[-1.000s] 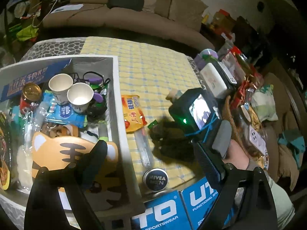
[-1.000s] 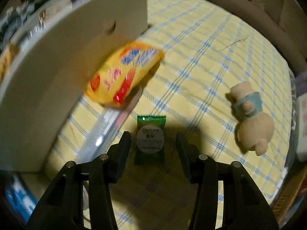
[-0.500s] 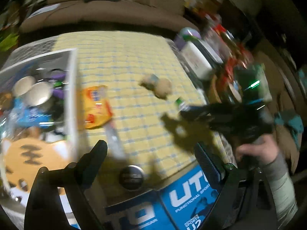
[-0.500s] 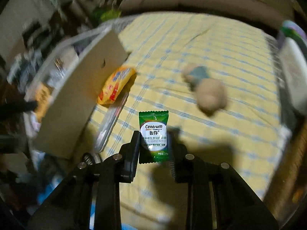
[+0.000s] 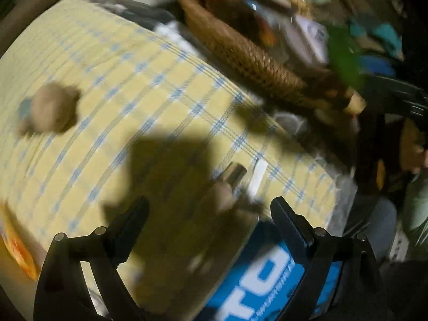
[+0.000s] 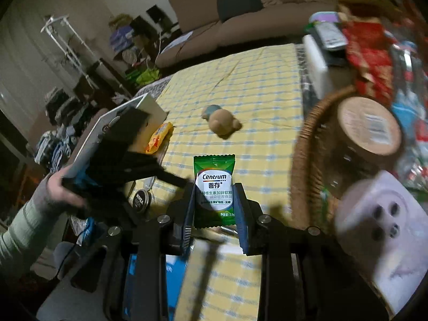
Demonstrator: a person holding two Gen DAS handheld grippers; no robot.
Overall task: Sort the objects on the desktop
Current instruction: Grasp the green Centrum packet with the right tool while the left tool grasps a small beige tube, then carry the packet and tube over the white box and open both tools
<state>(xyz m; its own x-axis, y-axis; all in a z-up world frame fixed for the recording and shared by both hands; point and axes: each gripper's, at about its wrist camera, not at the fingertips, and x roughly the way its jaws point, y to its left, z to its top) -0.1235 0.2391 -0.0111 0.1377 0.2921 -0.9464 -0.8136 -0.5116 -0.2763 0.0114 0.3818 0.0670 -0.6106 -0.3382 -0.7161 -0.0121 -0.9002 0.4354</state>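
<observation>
— Starting at the desk's left edge: what sits there?
— Left hand [image 6: 60, 190] wrapped round the left gripper [image 5: 208, 211], jaws spread wide and gripping nothing, poised over the yellow checked cloth [image 5: 112, 85] near the front edge. Behind, a white box [image 6: 145, 104] along the left edge, with an orange snack packet [image 6: 159, 137] lying against its wall.
— And close to the front?
— Black round tin [image 6: 141, 199] on the cloth, near the front left corner. Blue printed carton [image 5: 267, 272] showing at the front edge. Something small and shiny [image 5: 232, 174] just ahead of the left jaws, too blurred to name.
— Moving to the middle?
— Tan plush bear [image 6: 223, 123] lying on the cloth, well apart from everything else.
— Where's the green sachet?
— Pinched upright in the right gripper [image 6: 214, 206], jaws closed on both side edges of the green Centrum sachet [image 6: 214, 184], label facing the camera, over the front part of the desk and just left of the wicker basket [image 6: 307, 144].
— Further right?
— Jar with a brown lid [image 6: 369, 128] lying in that basket along the right edge. White socket block [image 6: 385, 214] nearest the lens, blurred. Grey remote [image 6: 330, 36] up at the far right corner.
</observation>
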